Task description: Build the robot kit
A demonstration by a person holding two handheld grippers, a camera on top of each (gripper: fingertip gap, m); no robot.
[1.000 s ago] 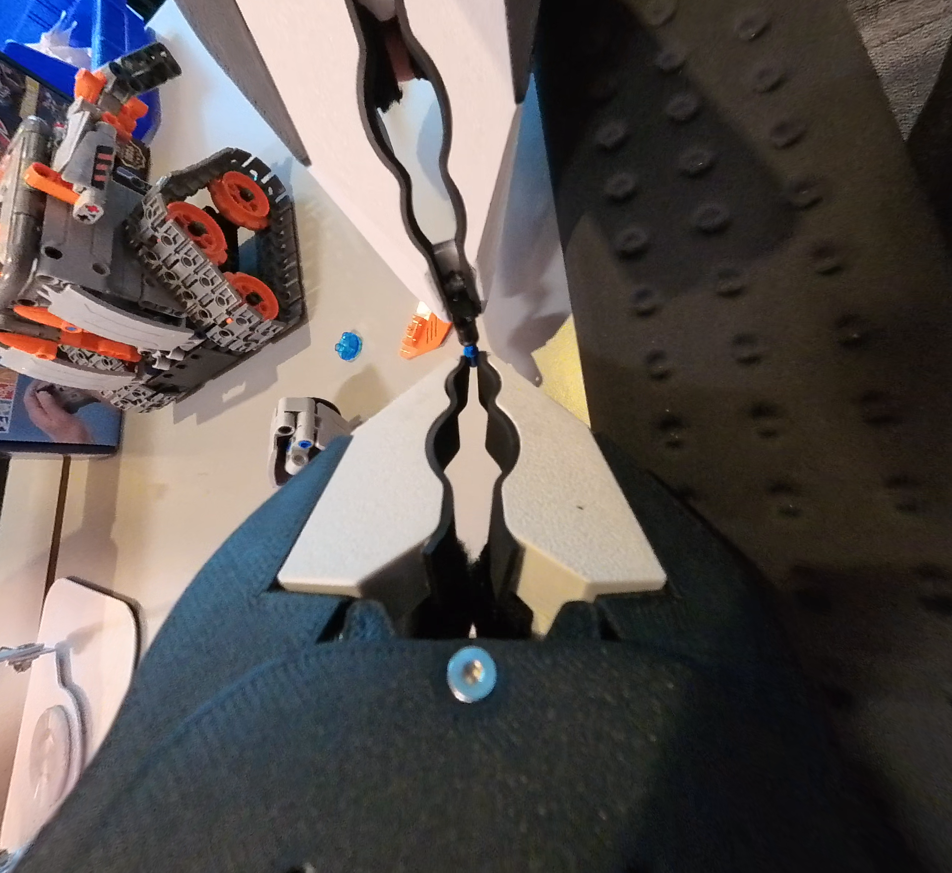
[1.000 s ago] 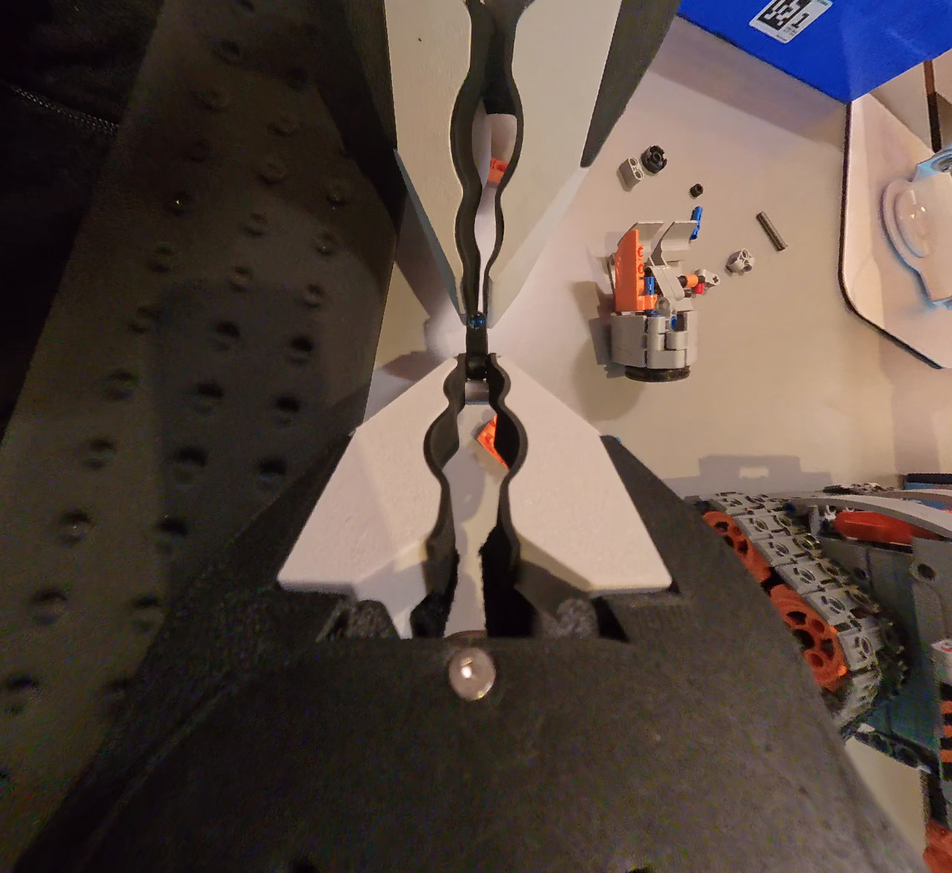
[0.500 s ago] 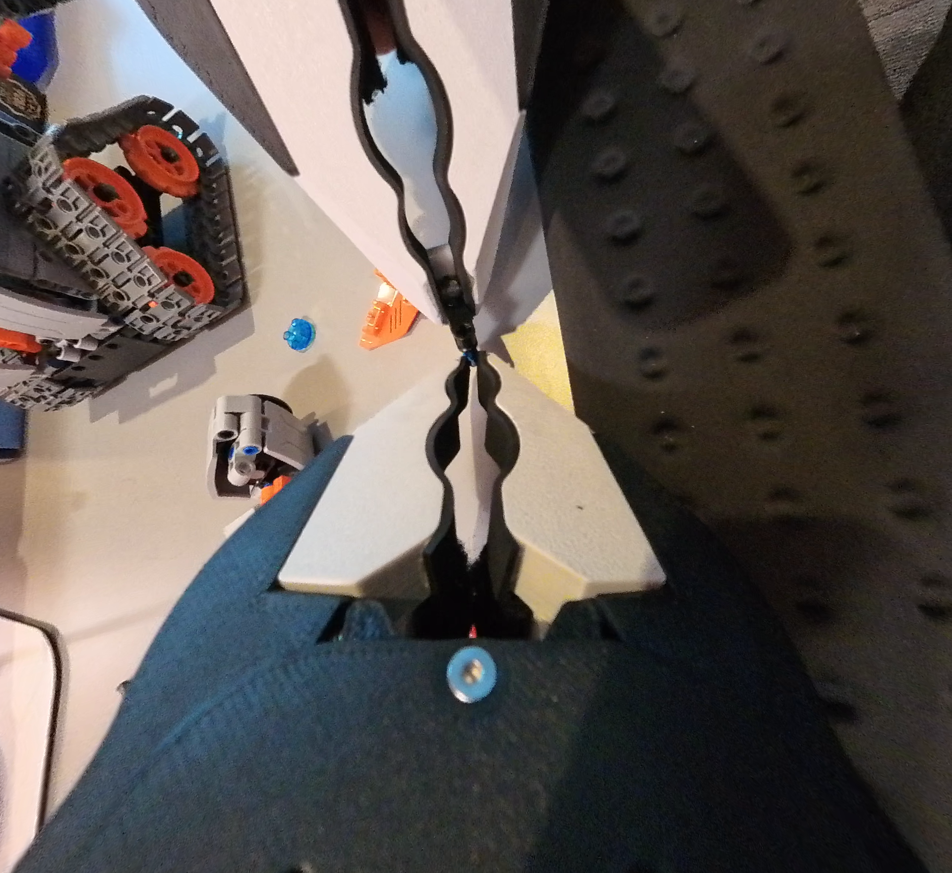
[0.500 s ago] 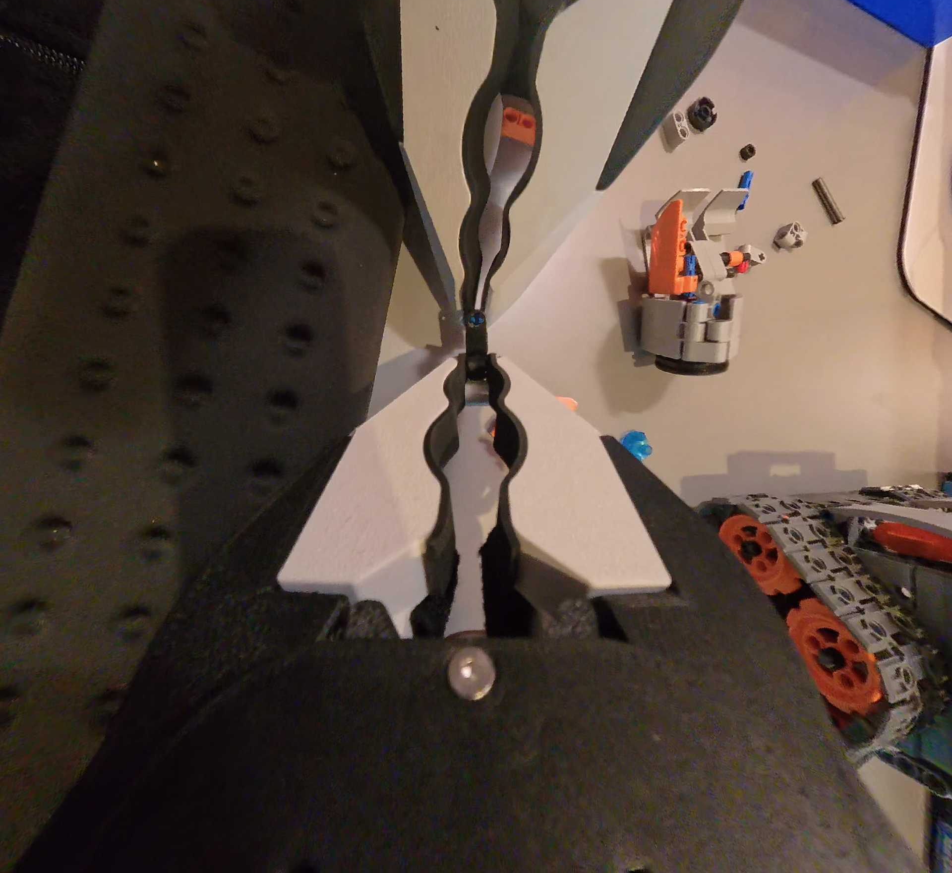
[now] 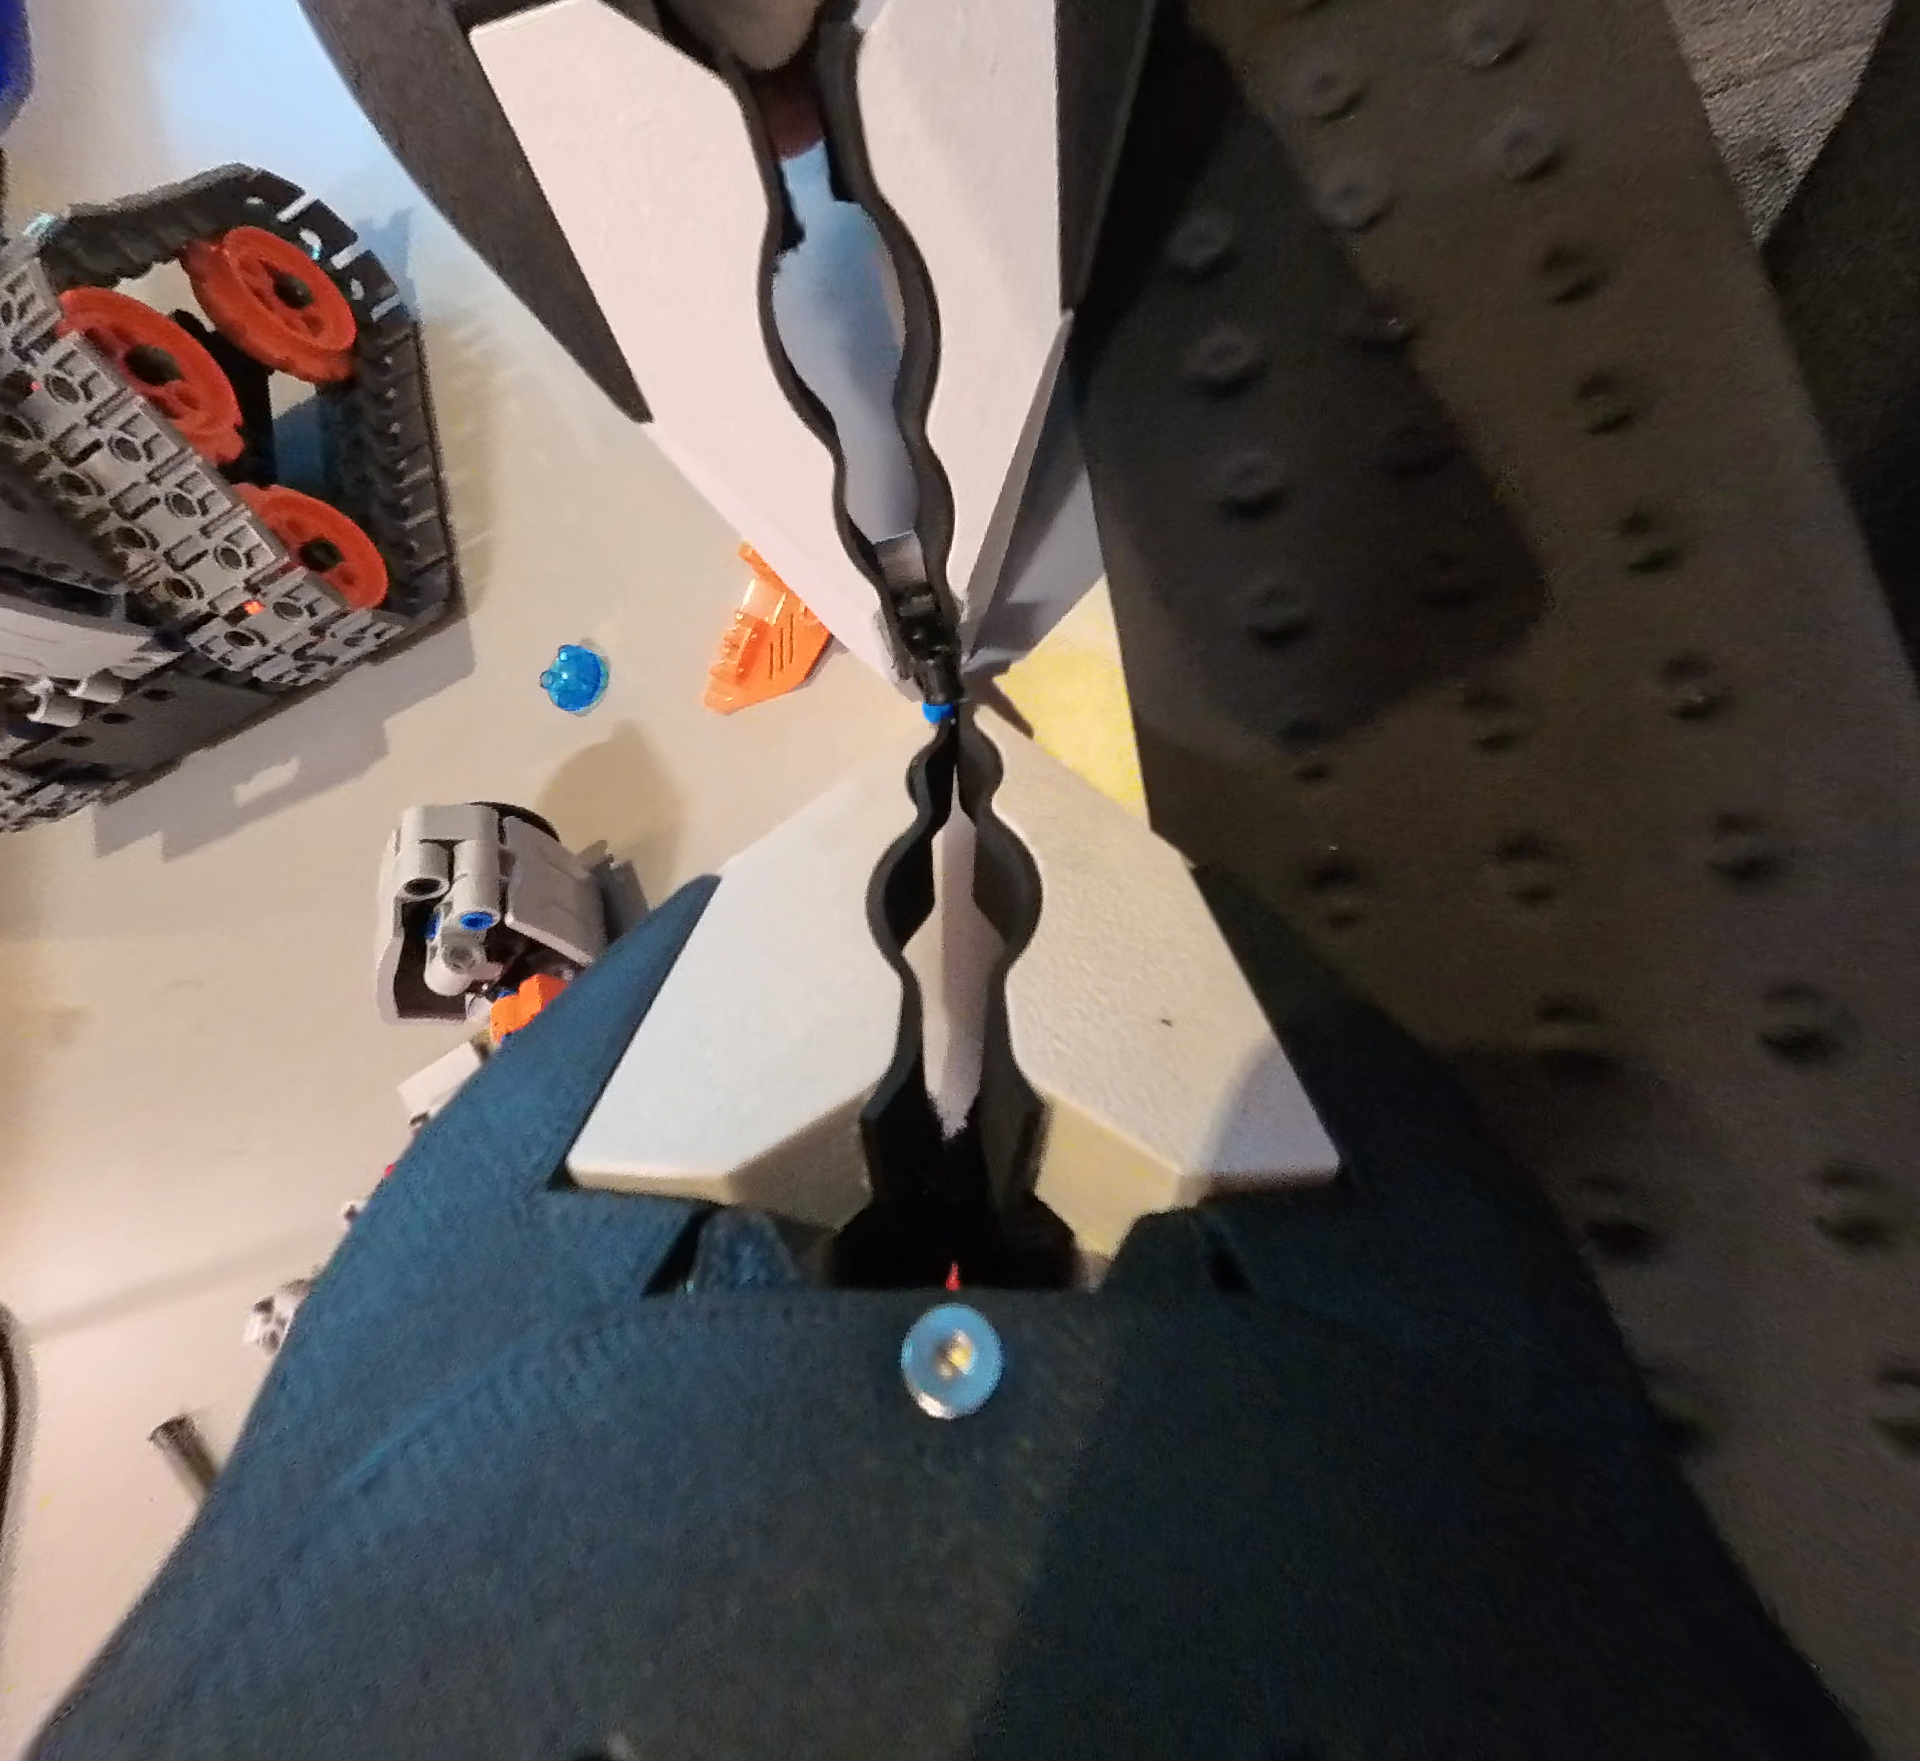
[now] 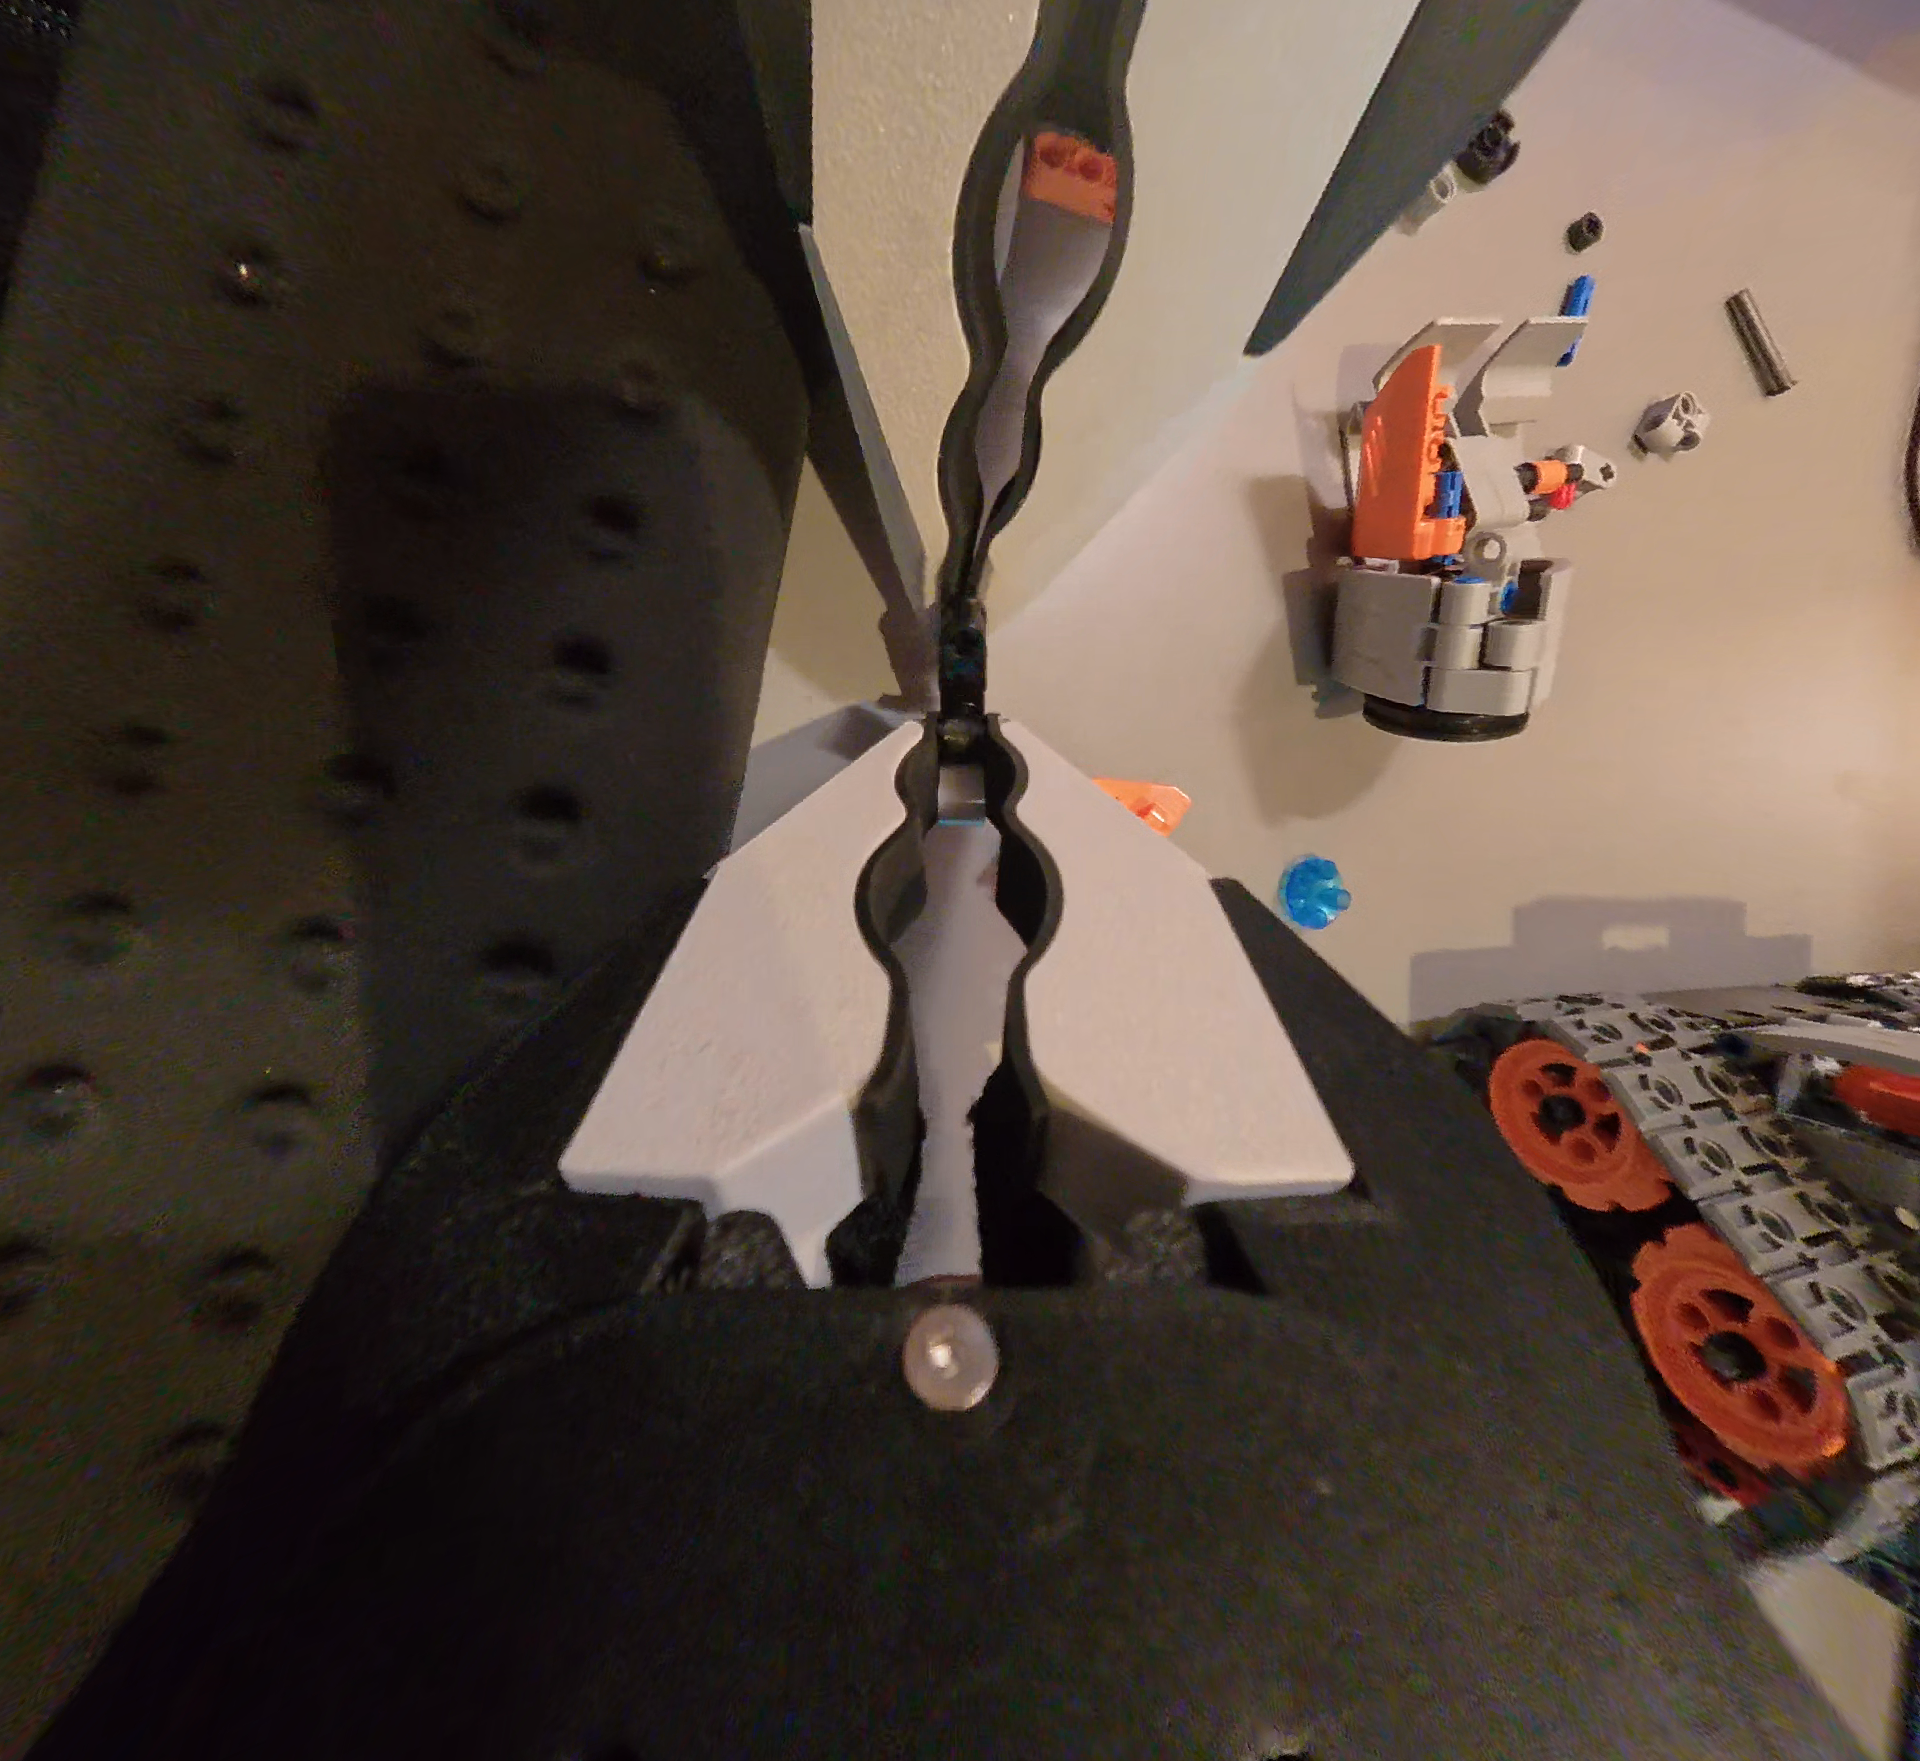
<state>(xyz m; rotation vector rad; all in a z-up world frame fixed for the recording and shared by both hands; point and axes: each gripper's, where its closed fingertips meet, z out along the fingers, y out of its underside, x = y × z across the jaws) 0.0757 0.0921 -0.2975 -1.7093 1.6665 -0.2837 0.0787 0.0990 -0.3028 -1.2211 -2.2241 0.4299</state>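
Two grippers meet tip to tip above the pale bench (image 5: 260, 1067): the left gripper (image 5: 948, 747) has its fingers pinched almost together on a tiny blue pin (image 5: 936, 710), while the right gripper (image 6: 962, 743) has its fingers closed on a small black connector (image 6: 960, 672) joined to that pin. Below lie an orange wedge piece (image 5: 767, 646), a clear blue stud (image 5: 574, 674), a grey turret block (image 6: 1444, 548) and a tracked vehicle (image 5: 197, 464).

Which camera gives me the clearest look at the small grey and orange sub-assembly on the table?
The right wrist view: the grey and orange sub-assembly lies fully in sight on the table, with its orange panel and black base showing. In the left wrist view the sub-assembly is partly hidden behind the left gripper body.
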